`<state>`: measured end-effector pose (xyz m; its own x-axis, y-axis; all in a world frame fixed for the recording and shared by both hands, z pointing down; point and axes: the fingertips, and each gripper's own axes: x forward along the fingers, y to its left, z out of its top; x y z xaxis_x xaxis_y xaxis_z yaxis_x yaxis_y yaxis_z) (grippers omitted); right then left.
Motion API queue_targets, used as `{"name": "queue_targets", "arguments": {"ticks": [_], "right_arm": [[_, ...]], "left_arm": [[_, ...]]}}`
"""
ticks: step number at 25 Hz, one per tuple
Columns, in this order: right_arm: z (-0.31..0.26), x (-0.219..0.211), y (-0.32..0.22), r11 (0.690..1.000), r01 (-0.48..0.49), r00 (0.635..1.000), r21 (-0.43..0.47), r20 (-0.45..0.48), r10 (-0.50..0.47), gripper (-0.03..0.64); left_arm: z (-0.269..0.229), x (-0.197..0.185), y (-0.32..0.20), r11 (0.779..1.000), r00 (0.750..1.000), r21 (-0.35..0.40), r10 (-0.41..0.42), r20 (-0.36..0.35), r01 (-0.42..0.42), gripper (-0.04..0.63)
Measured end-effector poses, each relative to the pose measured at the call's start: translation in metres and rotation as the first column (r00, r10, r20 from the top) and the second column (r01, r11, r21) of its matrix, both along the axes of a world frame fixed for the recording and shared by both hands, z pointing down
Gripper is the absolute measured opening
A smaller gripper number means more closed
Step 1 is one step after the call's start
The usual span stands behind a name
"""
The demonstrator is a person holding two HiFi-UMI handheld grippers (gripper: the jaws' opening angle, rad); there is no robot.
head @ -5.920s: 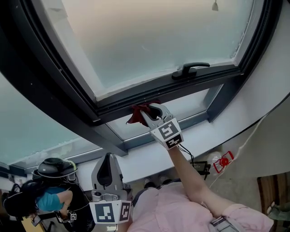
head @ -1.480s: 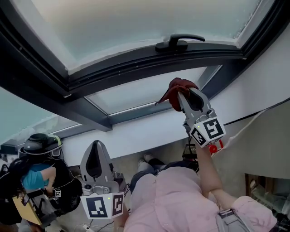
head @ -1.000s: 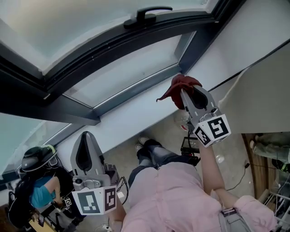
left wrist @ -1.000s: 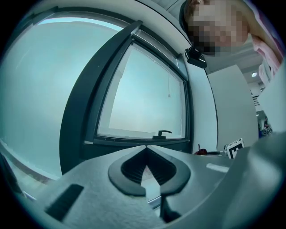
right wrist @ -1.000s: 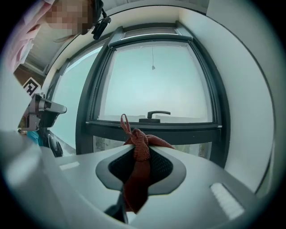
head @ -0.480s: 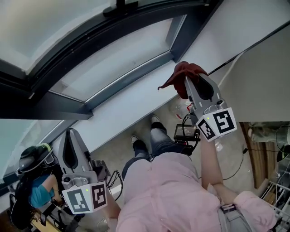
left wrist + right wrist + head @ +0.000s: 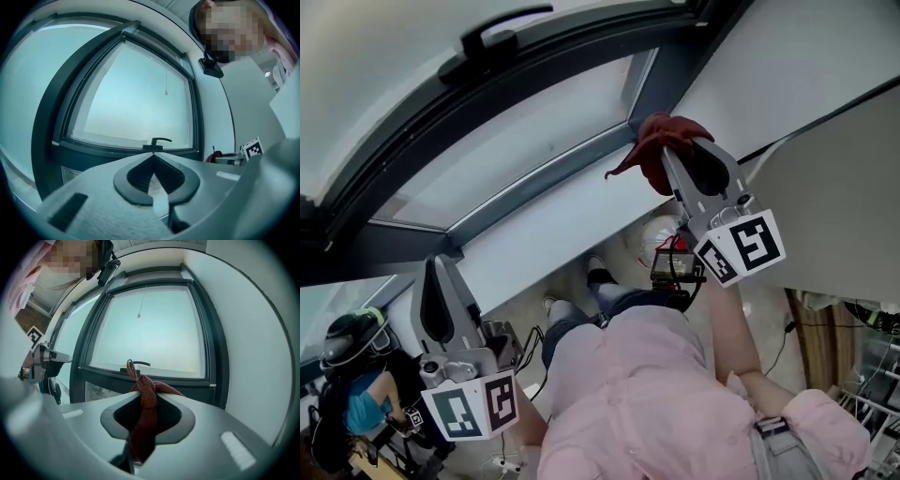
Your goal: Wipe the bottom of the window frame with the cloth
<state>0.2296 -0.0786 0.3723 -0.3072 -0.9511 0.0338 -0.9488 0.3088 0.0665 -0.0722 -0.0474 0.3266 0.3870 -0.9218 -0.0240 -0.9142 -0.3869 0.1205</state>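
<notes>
Right claw (image 7: 664, 159): is clamping a red cloth (image 7: 661, 141) between its jaws, a bunch bulging past the tips.
Cloth position: is hanging near the lower right corner of the dark window frame (image 7: 581, 58) — contact unclear.
Left claw (image 7: 434, 267): is resting low, jaws pressed together and empty — well apart from the frame.
Window handle (image 7: 492, 33): is lying along the frame.

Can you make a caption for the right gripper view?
Right gripper holds a red cloth, facing the dark window frame.
</notes>
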Motion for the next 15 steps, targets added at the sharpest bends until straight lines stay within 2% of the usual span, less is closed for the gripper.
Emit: {"name": "queue_targets", "arguments": {"ticks": [3,6,10,15], "right_arm": [[0.004,0.019,-0.007,1.0,0.005,1.0,-0.012,0.006,-0.005,0.078],[0.012,0.022,-0.01,0.999,0.019,1.0,-0.03,0.021,-0.018,0.077],[0.019,0.005,-0.017,0.997,0.067,0.997,-0.041,0.032,-0.066,0.077],[0.015,-0.035,-0.022,0.991,0.119,0.992,-0.063,0.04,-0.117,0.078]], "left_arm": [[0.002,0.02,0.0,1.0,1.0,-0.009,-0.007,0.008,0.007,-0.006],[0.006,0.021,0.004,0.999,0.999,-0.025,-0.032,0.022,0.032,-0.006],[0.008,0.015,0.006,0.998,0.998,-0.029,-0.061,0.03,0.062,-0.006],[0.009,0.0,0.003,0.998,0.999,-0.055,-0.041,0.011,0.042,-0.006]]}}
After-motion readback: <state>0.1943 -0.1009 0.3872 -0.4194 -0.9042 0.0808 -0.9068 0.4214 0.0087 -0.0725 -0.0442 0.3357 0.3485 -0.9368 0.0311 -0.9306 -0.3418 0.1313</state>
